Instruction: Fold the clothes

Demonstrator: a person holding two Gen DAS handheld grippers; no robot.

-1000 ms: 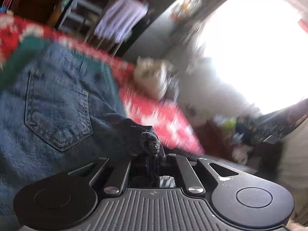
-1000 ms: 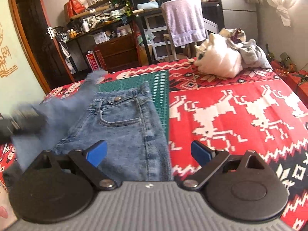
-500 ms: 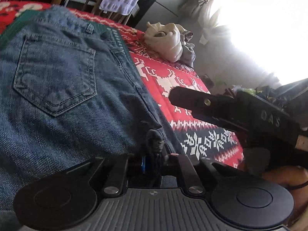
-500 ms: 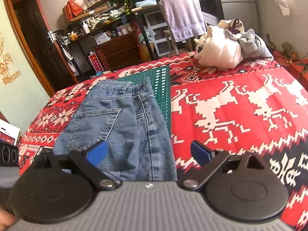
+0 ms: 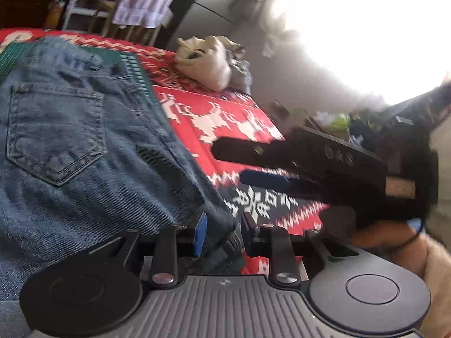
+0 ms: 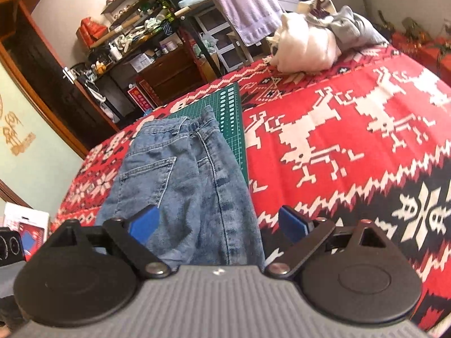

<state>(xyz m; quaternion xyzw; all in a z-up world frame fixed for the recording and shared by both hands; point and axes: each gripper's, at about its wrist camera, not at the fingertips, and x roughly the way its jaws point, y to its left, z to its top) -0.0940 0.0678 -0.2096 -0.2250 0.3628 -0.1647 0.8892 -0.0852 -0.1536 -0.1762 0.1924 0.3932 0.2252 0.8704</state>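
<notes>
Blue jeans [image 6: 183,174] lie folded lengthwise on a green cutting mat [image 6: 234,112], back pocket up. My left gripper [image 5: 224,229] sits at the jeans' [image 5: 84,146] near right corner. Its jaws are opening, and the denim edge lies loose between the blue pads [image 5: 200,233] with a gap on the right side. My right gripper [image 6: 218,222] hovers over the jeans' near end, jaws wide and closing slightly, with denim below them but nothing pressed. From the left wrist camera the right gripper [image 5: 248,164] hangs over the blanket, just right of the jeans.
A red, white and black patterned blanket [image 6: 338,140] covers the bed. A white and grey clothes pile [image 6: 310,45] sits at its far end. A lilac towel [image 6: 248,8] hangs on a chair beyond, beside cluttered shelves [image 6: 135,36]. A person's hand [image 5: 394,239] holds the right gripper.
The left gripper, shut on the denim a second ago, has laid the jeans leg over and its jaws have parted. Both views have rolled; the right gripper now shows beside the jeans.
</notes>
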